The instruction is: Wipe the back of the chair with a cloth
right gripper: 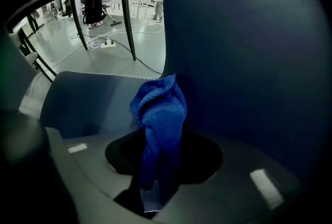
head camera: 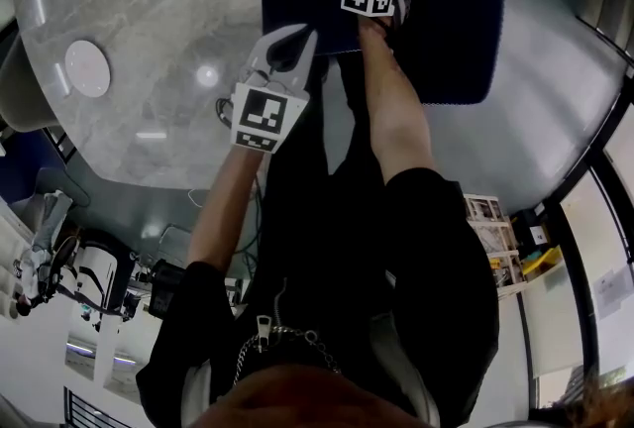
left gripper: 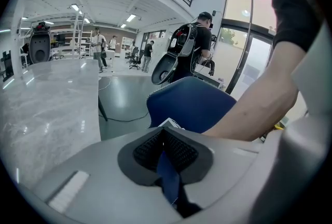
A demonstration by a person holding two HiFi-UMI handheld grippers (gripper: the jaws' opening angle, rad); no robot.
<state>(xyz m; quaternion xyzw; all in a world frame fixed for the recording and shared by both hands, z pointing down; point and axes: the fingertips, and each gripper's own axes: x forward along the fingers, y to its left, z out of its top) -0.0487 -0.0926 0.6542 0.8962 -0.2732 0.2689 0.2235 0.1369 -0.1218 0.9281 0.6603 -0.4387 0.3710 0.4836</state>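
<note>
Right tool (head camera: 382, 17): clamped on blue cloth (right gripper: 158, 114); chair back (right gripper: 244, 62) just beside it. Left tool (head camera: 290, 44): closed; we judge it farther off.

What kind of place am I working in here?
Likely a large open lab or workshop hall: wide grey floor, strip lights overhead, a stone-look table beside the blue chair, and people standing about.

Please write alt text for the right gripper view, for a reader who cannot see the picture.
The right gripper holds a bunched blue cloth between its shut jaws, close to the dark blue chair back that fills the right of the view. The seat lies at the left; beyond it stands a table leg.
</note>
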